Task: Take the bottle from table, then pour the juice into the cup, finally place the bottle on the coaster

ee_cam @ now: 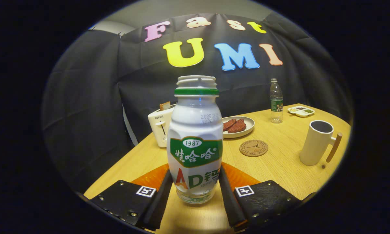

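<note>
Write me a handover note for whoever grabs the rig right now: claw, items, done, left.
Claw: fingers sit against both sides of the white plastic juice bottle with the green label, low on its body; looks shut on it. Bottle is upright, cap off.
Items: round brown coaster lies on the wooden table beyond the fingers; cream mug-style cup with a wooden handle stands beside the coaster, further over, open end up.
Done: bottle gripped. Cannot tell whether its base has left the table.
Left: carry it to the cup, pour, then set the bottle on the coaster.
</note>
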{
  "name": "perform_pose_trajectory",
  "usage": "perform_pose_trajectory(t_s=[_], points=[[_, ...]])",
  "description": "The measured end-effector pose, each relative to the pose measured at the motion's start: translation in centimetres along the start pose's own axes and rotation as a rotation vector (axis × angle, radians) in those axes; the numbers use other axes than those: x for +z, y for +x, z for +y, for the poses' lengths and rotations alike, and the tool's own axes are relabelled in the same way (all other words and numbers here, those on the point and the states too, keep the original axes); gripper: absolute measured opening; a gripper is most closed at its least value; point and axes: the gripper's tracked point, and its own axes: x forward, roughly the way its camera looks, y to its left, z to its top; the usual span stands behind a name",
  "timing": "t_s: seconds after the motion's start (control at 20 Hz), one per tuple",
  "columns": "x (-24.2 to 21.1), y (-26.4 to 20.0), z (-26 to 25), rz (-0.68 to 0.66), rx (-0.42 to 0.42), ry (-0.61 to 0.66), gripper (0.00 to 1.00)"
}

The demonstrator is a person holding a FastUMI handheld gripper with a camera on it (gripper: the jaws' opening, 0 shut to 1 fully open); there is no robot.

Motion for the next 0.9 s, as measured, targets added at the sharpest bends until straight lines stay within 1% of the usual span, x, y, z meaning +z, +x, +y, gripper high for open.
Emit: perform_pose_trajectory(t_s=[0.6, 0.9], points=[[5.2, -0.1, -5.7, -0.076, -0.032, 0.333, 0.74], [5.1, -0.1, -8.6, -0.069, -0.042, 0.482, 0.74]])
